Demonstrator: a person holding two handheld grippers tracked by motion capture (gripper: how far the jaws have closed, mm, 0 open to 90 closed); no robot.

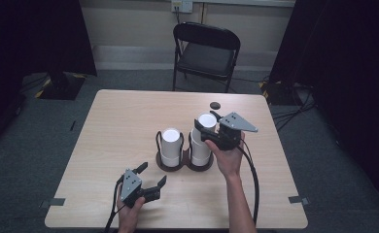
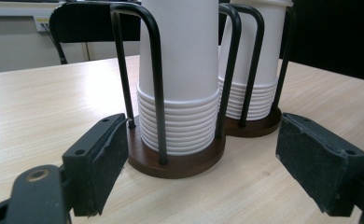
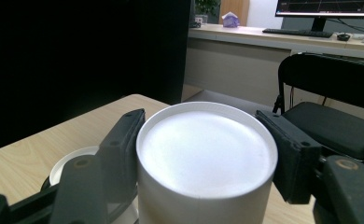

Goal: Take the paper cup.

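High view: left gripper (image 1: 154, 177) nearest, at 7 o'clock on the table (image 1: 114, 126), jaws spread, empty, aimed at the holder (image 1: 184, 164). Right gripper (image 1: 206, 124) at 2 o'clock of the holder, jaws set around the top cup of the right stack (image 1: 200, 145); left stack (image 1: 170, 147) untouched. Small dark disc (image 1: 215, 105) at 12 o'clock. Open tabletop to 9 o'clock; right edge near.

Left gripper view: pads (image 2: 106, 154) wide apart; both stacks of inverted paper cups nested inside black wire loops (image 2: 154, 70) on brown bases.

Right gripper view: jaws flank the top cup (image 3: 207, 158); firm closure not confirmed. Likely light, thin-walled, crushable. Grip the sidewall below the upturned base, gently; lift straight up, clear of the loops.
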